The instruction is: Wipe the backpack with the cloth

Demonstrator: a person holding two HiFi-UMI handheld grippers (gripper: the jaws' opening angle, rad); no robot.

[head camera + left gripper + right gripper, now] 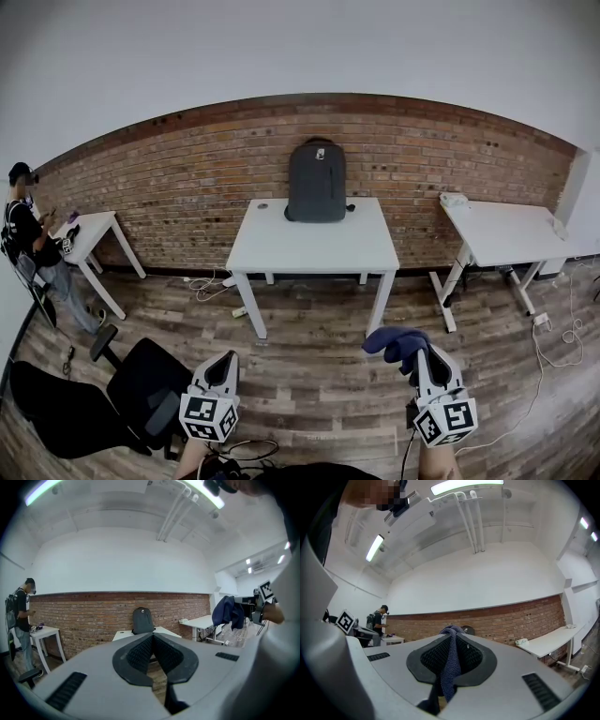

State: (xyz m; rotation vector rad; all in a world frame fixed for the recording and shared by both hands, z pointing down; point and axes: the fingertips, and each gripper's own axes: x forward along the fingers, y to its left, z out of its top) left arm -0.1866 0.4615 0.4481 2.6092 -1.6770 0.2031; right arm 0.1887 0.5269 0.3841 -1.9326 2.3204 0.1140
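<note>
Blue knit cloth (398, 342) is pinched in the right gripper (419, 354): its jaws are clamped on one thin fold, and the bulk is bunched over the tips with a tail hanging down between the pads. Left gripper (223, 367) has its jaws together at the tips with nothing between them

Dark grey soft-sided backpack (317, 181) stands upright at the back edge of the white rectangular table (309, 246), leaning on the red brick wall (187, 183). It is well apart from both grippers, across a stretch of wood-plank floor (319, 375), so I'd say wiping has not started

Risks as I see them:
- the grip is on a narrow pleat of loose, open-weave knit; dragging it across the bag fabric could pull it out of the jaws
- the bunched cloth puts little flat area on the bag, so contact may be just a lump or the hard jaw tips
- the bag is free-standing and looks soft; a sideways stroke could slide it or topple it off the wall. The left gripper is free to brace it
- black office chair (141, 384) sits just beside the left gripper and could snag on the way in

Textures: ribbed dark rubber pads, smooth grey gripper shells, matte bag with a small light badge near the top handle, and a smooth white tabletop
</note>
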